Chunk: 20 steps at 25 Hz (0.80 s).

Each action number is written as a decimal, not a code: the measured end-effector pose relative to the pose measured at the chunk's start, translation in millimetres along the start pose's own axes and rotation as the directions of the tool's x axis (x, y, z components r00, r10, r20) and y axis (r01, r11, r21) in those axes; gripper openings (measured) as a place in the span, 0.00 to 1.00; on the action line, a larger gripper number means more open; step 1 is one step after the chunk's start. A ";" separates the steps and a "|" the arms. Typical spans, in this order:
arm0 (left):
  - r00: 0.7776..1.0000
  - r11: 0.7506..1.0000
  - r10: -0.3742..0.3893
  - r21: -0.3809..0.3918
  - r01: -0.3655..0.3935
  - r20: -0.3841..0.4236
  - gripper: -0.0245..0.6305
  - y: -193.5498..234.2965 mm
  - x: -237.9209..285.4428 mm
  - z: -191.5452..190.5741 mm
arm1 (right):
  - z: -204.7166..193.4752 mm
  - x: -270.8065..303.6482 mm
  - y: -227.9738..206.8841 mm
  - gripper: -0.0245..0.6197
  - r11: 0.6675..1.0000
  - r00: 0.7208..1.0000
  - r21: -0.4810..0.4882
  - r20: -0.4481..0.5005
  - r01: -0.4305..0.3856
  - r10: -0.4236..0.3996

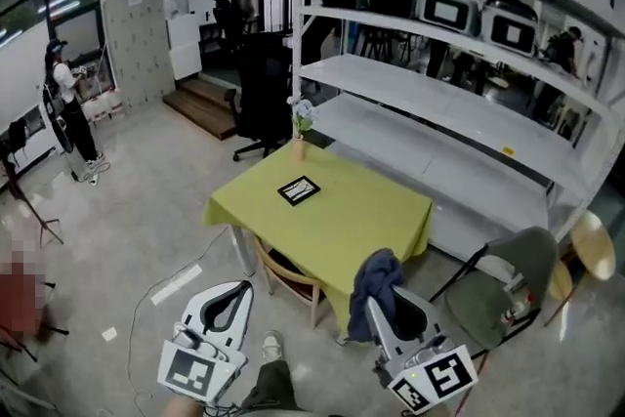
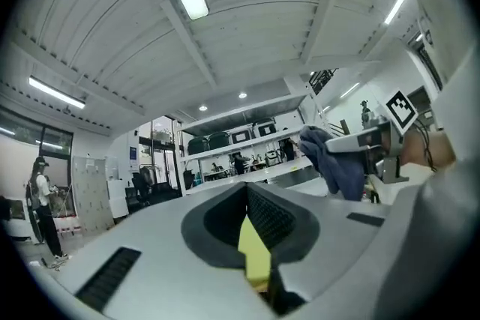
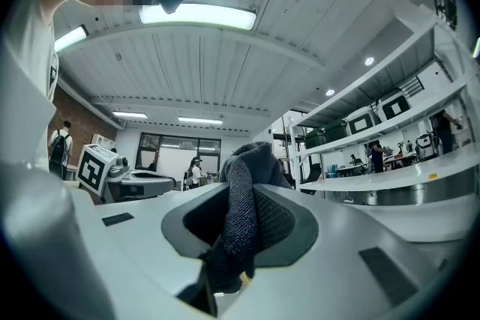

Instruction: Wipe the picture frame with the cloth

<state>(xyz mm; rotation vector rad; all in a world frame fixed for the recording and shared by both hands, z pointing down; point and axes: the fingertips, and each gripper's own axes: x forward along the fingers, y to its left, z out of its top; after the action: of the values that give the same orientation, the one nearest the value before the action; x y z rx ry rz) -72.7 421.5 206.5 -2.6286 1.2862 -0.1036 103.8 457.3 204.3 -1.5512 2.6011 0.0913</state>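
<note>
A small black picture frame [image 1: 299,189] lies flat near the middle of the table, which is covered by a yellow-green tablecloth [image 1: 371,220]. My right gripper [image 1: 377,301] is held below the table's near corner, shut on a dark blue cloth [image 1: 377,280]. The cloth [image 3: 244,195] bunches up between the jaws and hangs down. My left gripper [image 1: 240,287] is lower left of the table, off its edge, shut with nothing in it. In the left gripper view its jaws [image 2: 247,195] meet at the tips, and the cloth [image 2: 334,159] shows to the right.
A vase with a flower [image 1: 300,134] stands at the table's far corner. A wooden chair [image 1: 288,276] is tucked under the near side. A grey folding chair [image 1: 503,283] stands right, white shelving [image 1: 439,103] behind, a black office chair [image 1: 256,103] beyond. A person [image 1: 66,107] stands far left.
</note>
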 end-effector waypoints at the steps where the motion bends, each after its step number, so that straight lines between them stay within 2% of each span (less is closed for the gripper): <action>1: 1.000 1.000 -0.007 -0.003 0.007 -0.003 0.05 2.6 6.9 -4.6 | -4.3 7.5 -4.5 0.18 1.000 1.000 0.008 -0.003 0.000 0.000; 7: 0.999 0.999 -0.030 -0.027 0.029 -0.025 0.05 35.9 52.8 -30.3 | -30.3 66.1 -30.7 0.18 0.999 0.999 0.034 -0.051 -0.007 0.009; 16: 0.997 0.997 -0.051 -0.055 0.048 -0.056 0.05 131.5 143.1 -56.4 | -51.6 183.6 -70.9 0.18 0.999 0.993 0.041 -0.116 0.023 -0.018; 20: 0.994 0.994 -0.077 -0.084 0.071 -0.071 0.05 176.3 194.4 -73.8 | -62.9 241.7 -97.1 0.18 0.996 0.990 0.074 -0.138 0.050 -0.040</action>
<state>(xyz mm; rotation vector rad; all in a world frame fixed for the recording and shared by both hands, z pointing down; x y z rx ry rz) -100.6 151.7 233.6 -2.7666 1.2401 -0.1660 71.2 193.3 236.6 -1.6424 2.6337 -0.1216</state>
